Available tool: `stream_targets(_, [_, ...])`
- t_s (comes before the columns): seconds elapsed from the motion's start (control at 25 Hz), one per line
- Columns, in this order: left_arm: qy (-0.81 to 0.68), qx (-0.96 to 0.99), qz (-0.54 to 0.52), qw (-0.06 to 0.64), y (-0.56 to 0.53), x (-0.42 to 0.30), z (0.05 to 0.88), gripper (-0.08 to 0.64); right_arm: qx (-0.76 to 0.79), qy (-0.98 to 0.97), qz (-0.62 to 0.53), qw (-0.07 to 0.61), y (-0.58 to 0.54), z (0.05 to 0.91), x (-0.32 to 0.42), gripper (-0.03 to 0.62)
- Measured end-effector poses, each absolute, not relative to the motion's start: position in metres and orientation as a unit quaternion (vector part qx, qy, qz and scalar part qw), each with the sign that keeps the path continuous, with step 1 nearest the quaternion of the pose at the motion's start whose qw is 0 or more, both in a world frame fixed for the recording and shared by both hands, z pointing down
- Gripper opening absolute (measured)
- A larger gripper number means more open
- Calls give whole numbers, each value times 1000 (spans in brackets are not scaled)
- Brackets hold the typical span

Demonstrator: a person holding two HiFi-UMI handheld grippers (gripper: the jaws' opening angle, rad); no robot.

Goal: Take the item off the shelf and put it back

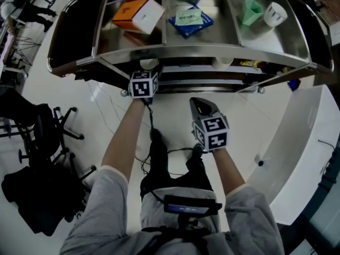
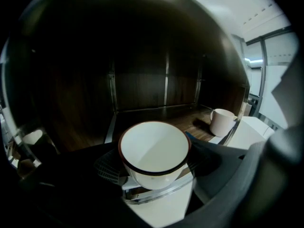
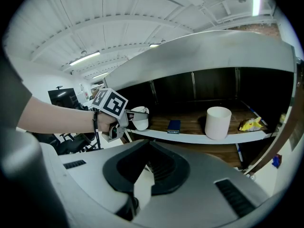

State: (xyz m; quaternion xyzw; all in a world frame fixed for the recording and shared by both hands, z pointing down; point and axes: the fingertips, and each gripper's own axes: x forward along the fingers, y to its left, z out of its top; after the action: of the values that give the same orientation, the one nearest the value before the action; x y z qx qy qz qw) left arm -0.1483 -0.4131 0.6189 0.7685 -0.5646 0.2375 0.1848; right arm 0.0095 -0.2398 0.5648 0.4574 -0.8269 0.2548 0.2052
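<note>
A: Left gripper (image 2: 154, 167), jaw state?

B: Closed on the cup (image 2: 154, 148). It is white enamel with a dark rim. The ribbed pad presses its left wall and the other jaw is against its right wall. The mouth tilts toward the camera.

A: Cup position?

B: At the front edge of the lower shelf (image 3: 190, 137), toward its left end. It sits over the metal rim with pale floor showing under it. I cannot tell whether its base touches the board.

A: Right gripper (image 1: 201, 104)?

B: Jaws together, nothing between them. It is held below and in front of the shelf, well apart from the cup.

A: Other contents of the lower shelf?

B: A white mug (image 3: 218, 122) stands upright near the front edge, right of centre. A small blue box (image 3: 174, 126) lies between the mug and the cup. A yellow packet (image 3: 250, 124) lies toward the right end.

A: Top shelf (image 1: 212, 49)?

B: An orange-and-white box (image 1: 138, 15) in the left compartment and a green cup (image 1: 251, 10) in the right one.
</note>
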Motion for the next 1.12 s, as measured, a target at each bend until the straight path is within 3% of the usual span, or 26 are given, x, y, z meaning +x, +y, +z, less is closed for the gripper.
stream_targets(1.12, [-554,790,196,174,-168,-146,455,405,430,-859,211,179,-146,491,44,9])
